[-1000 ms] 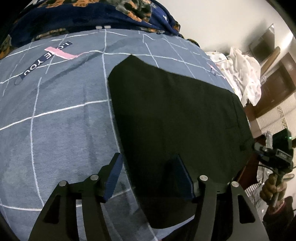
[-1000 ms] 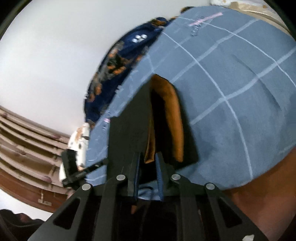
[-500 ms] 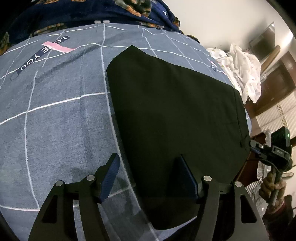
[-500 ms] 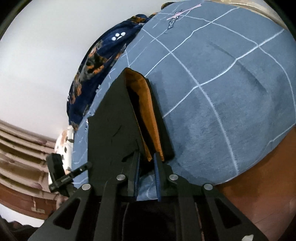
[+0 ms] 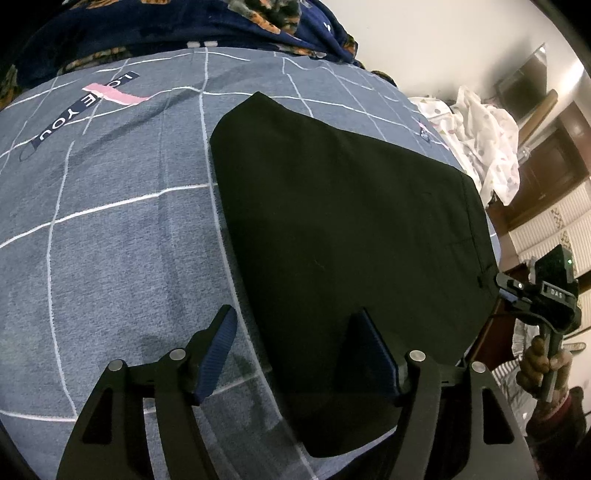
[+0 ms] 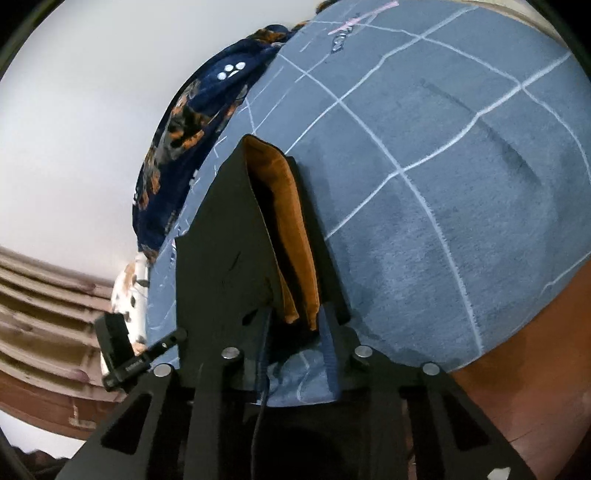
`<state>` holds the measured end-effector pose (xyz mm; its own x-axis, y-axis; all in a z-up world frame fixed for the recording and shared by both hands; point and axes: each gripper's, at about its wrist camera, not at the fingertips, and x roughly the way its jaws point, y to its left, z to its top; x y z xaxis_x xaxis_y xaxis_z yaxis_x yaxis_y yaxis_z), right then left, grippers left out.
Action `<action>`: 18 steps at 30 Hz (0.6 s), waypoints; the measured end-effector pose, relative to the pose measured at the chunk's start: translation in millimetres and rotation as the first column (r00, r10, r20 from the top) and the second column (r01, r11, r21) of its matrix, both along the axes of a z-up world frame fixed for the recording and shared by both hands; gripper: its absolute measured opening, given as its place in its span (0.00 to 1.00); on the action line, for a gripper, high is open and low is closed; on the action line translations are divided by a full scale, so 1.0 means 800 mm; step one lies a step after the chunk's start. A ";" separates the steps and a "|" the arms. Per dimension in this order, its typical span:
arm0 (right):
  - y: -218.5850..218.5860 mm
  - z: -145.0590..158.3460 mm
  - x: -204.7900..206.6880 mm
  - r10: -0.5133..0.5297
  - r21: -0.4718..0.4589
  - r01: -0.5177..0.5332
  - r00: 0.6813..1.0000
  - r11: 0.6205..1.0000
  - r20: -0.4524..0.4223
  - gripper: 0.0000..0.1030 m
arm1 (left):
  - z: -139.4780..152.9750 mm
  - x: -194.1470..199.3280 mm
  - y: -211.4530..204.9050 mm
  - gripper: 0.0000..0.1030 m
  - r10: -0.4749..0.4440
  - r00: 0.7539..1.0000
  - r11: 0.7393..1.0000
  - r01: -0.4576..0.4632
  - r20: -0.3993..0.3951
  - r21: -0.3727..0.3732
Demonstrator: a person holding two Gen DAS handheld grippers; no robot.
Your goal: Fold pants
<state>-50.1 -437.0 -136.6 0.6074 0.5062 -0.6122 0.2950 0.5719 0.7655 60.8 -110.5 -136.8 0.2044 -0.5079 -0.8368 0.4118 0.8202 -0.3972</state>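
Observation:
Black pants (image 5: 351,221) lie folded flat on a grey-blue checked bedsheet (image 5: 110,240). My left gripper (image 5: 295,312) hovers open over their near left edge, one blue pad above the sheet and the other above the black cloth, touching neither. At the pants' right edge my right gripper (image 5: 496,278) is held by a hand (image 5: 543,365). In the right wrist view that gripper (image 6: 295,314) is narrowly shut on the waist end of the pants (image 6: 221,258). The layers gape further out, showing orange lining (image 6: 291,229), and pinch together at the fingertips.
A dark blue floral blanket (image 5: 184,22) is bunched along the far side of the bed. A white spotted cloth (image 5: 484,136) lies past the bed's right corner, in front of dark wooden furniture (image 5: 546,166). A brown surface (image 6: 535,369) shows beyond the bed's edge.
The left jaws have spread a little wider over the pants' edge. The right jaws stand slightly further apart on the waist end. The pants have not shifted.

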 end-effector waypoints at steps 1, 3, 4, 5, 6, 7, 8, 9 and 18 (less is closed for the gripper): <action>-0.002 0.000 -0.001 -0.001 0.015 0.001 1.000 1.000 0.008 0.18 | 0.001 0.000 0.000 0.67 0.000 1.000 1.000 0.000 0.001 0.000; -0.002 0.009 -0.005 0.001 0.036 -0.003 0.999 0.999 0.047 0.15 | 0.001 0.000 0.000 0.67 0.000 1.000 1.000 0.000 -0.001 0.001; -0.003 0.013 -0.008 -0.001 0.033 -0.001 0.998 0.999 0.061 0.13 | 0.000 0.000 0.000 0.67 0.001 1.000 1.000 -0.001 -0.001 -0.002; -0.004 0.011 -0.008 -0.002 0.018 0.001 0.999 1.000 0.053 0.13 | 0.000 0.000 0.000 0.68 0.001 1.000 1.000 -0.001 -0.002 -0.006; -0.004 0.006 -0.008 0.001 -0.007 -0.001 0.999 1.000 0.032 0.12 | -0.001 0.001 0.000 0.68 0.001 1.000 1.000 -0.001 -0.003 -0.008; -0.004 -0.003 -0.006 0.007 -0.023 -0.007 1.000 1.000 0.006 0.12 | -0.001 0.001 0.000 0.68 0.000 1.000 1.000 0.000 0.000 -0.007; -0.004 -0.007 -0.005 0.005 -0.015 -0.005 1.000 1.000 0.000 0.12 | -0.001 0.001 0.001 0.68 -0.002 1.000 1.000 0.002 0.002 -0.006; -0.005 -0.008 -0.004 0.003 -0.013 -0.003 1.000 1.000 0.000 0.13 | -0.001 0.001 0.001 0.68 -0.005 1.000 1.000 0.005 0.004 -0.007; -0.004 0.017 0.039 0.103 -0.156 -0.099 0.995 0.983 0.017 0.51 | 0.008 0.013 0.036 0.68 0.054 0.998 0.995 -0.055 -0.020 -0.081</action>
<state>-19.3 -439.9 -122.7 0.5736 0.4664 -0.6734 0.2119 0.7097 0.6719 71.5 -81.5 -130.3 0.2191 -0.5630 -0.7969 0.3594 0.8059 -0.4706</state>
